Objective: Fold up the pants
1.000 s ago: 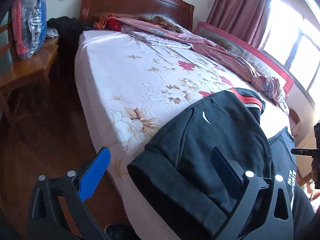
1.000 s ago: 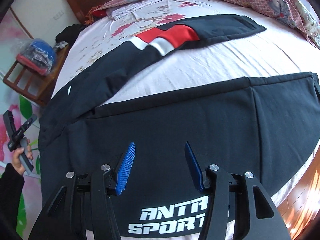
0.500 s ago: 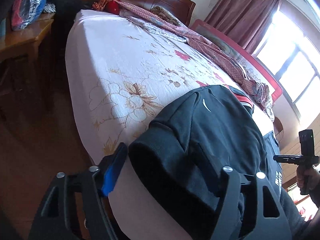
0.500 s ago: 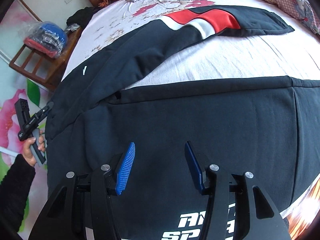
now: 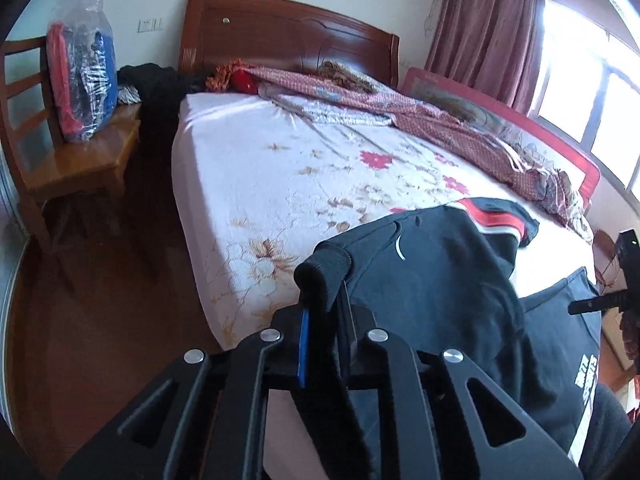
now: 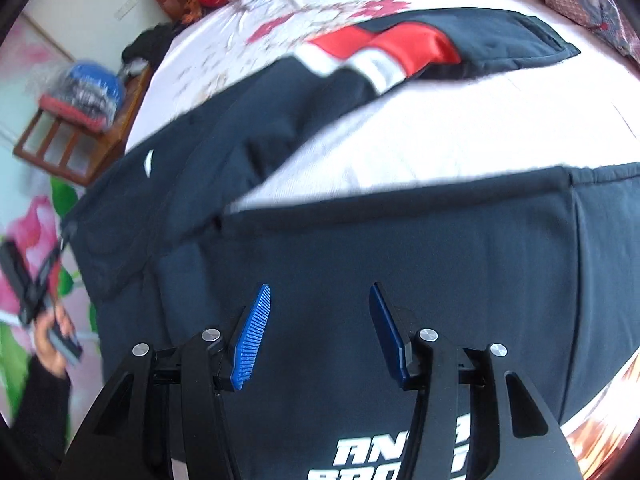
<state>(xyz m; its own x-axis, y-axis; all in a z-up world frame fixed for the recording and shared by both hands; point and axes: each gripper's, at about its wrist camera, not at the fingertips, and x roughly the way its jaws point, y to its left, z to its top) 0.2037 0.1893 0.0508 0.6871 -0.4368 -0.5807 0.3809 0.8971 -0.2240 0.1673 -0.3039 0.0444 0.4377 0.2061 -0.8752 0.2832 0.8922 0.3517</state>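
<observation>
Black pants (image 5: 432, 280) with a red and white stripe lie across the floral bed sheet (image 5: 300, 176). My left gripper (image 5: 326, 312) is shut on the pants' waistband corner (image 5: 324, 268) at the bed's near edge and lifts it a little. In the right wrist view the pants (image 6: 360, 264) spread wide, one leg with the red and white stripe (image 6: 384, 52) reaching far across the bed. My right gripper (image 6: 320, 320) is open and empty, just above the near pant leg with white lettering (image 6: 400, 460).
A wooden headboard (image 5: 288, 28) and rumpled red patterned bedding (image 5: 400, 108) lie at the far side. A wooden chair (image 5: 60, 140) with a bagged bundle (image 5: 80, 80) stands left of the bed. Dark wooden floor (image 5: 100, 300) lies below the bed's edge.
My left gripper has closed on the waistband corner and raised it. The right gripper has stayed open and shifted slightly over the near pant leg.
</observation>
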